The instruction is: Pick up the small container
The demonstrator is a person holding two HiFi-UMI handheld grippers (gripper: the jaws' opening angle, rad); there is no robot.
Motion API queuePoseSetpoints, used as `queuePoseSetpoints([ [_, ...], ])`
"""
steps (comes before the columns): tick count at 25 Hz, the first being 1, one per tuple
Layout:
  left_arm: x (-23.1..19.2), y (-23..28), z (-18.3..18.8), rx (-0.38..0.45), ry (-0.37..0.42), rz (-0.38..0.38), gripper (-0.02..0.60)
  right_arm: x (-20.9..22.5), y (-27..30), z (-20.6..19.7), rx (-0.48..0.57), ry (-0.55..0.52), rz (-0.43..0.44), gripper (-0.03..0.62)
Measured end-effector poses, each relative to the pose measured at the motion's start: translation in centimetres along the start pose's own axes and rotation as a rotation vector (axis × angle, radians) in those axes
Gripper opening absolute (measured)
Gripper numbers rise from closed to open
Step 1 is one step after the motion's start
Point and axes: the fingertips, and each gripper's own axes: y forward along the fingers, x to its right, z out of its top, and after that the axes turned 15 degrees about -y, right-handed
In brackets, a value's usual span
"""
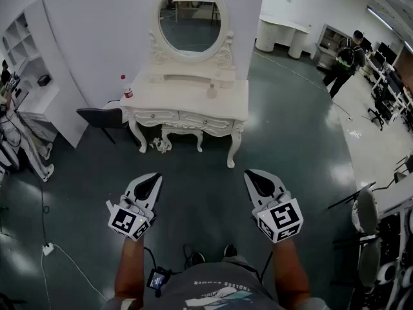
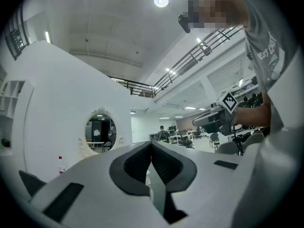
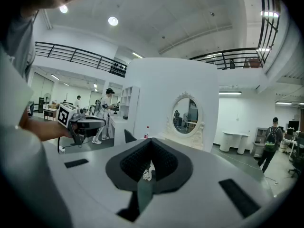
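Stands well back from the dressing table (image 1: 187, 102), facing it across dark floor.

Holds left gripper (image 1: 152, 177) and right gripper (image 1: 252, 174) side by side, well short of the dressing table, tips toward it. Left jaws pressed together, nothing between. Right jaws likewise together at the tips, nothing clamped. Marker cube at the rear of each, on the end away from the dressing table.

On the floor, well short of the dressing table and off to its left: cable with white plug block (image 1: 48, 248).

Under the dressing table, beside its front left leg: small white clutter (image 1: 159, 146), too small to identify.

Just left of the dressing table: black chair (image 1: 100, 116). Further left again: white shelf unit (image 1: 29, 57).

On the dressing table's top:
- small container (image 1: 211, 90), upright, right of the top's middle, just in front of the mirror's base; untouched, well apart from both grippers.
- red-capped bottle (image 1: 126, 88), upright at the top's left edge.

At the back of the dressing table: oval mirror (image 1: 191, 19) in an ornate white frame, against a white wall.

Beyond the dressing table, to its right: rounded white counter (image 1: 284, 34); further right, a person with a backpack (image 1: 345, 60), walking among desks.
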Motion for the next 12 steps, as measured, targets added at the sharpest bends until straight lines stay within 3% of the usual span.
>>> queuePoseSetpoints([
  [12,-1.0,-1.1,0.0,0.008,-0.005,-0.012,0.017,-1.5,1.3,0.7,-0.007,-0.012,0.004,0.025],
])
